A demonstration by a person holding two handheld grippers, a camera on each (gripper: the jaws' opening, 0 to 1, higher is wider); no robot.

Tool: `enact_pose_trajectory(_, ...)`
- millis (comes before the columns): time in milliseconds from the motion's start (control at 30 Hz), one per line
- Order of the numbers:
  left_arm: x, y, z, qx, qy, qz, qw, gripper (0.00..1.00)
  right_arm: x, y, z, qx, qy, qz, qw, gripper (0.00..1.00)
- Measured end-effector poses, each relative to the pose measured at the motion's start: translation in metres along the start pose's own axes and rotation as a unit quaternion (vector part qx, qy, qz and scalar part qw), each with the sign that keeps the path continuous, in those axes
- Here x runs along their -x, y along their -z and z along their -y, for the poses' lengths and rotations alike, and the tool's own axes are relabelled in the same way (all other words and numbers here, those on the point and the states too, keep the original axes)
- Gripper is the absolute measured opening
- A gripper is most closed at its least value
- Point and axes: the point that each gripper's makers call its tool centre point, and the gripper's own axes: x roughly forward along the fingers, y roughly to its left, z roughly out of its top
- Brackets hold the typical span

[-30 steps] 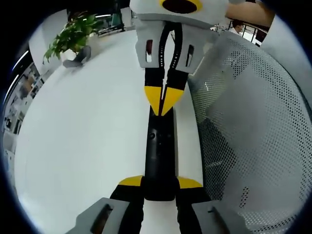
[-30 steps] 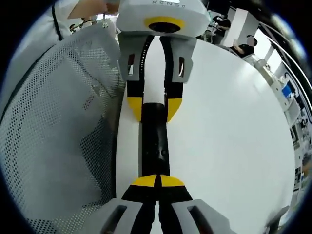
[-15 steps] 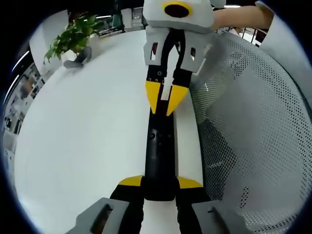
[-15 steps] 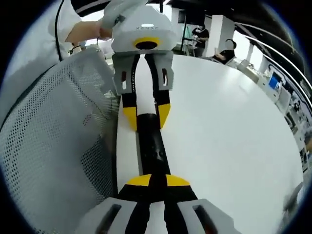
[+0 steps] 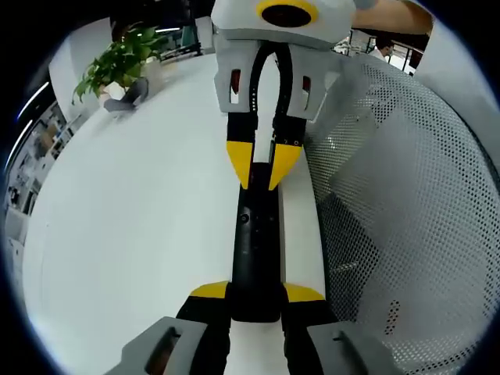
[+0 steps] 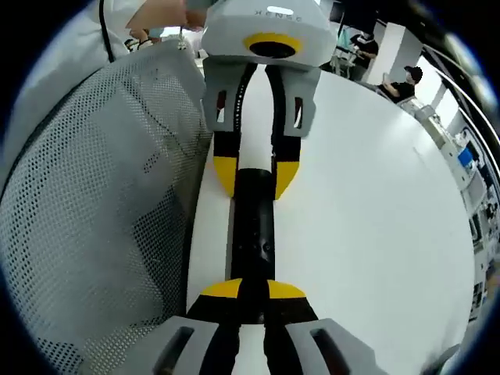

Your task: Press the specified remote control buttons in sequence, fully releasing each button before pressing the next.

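We hold the remote (image 5: 256, 250) w/ left gripper (image 5: 256, 295) clamped on its end. Right gripper (image 6: 254, 291) fingers slightly parted over it. Rigid, light, slick plastic; grip the sides.

A white table (image 5: 133, 211) carries a black remote (image 5: 256, 250) and a potted plant (image 5: 117, 66).

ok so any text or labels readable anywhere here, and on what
Raised letters on the white housing of the left tool, at the top of the right gripper view: too blurred to read for certain.
Remote control: black face with small buttons, no legible marking.
White table and mesh garment: no text.
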Motion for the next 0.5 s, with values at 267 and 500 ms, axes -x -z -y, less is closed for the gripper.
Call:
enact_pose_trajectory(267,0.0007,-0.0003,0.0000,0.007,-0.001,0.034,0.9994,0.23,0.0001,-0.0020,0.0035,-0.077,0.008,0.048,0.9958,0.07)
enact_pose_trajectory(500,0.0010,-0.0014,0.0007,0.008,-0.006,0.049,0.9987,0.23,0.0020,-0.0027,-0.0009,-0.035,0.048,0.141,0.9882,0.06)
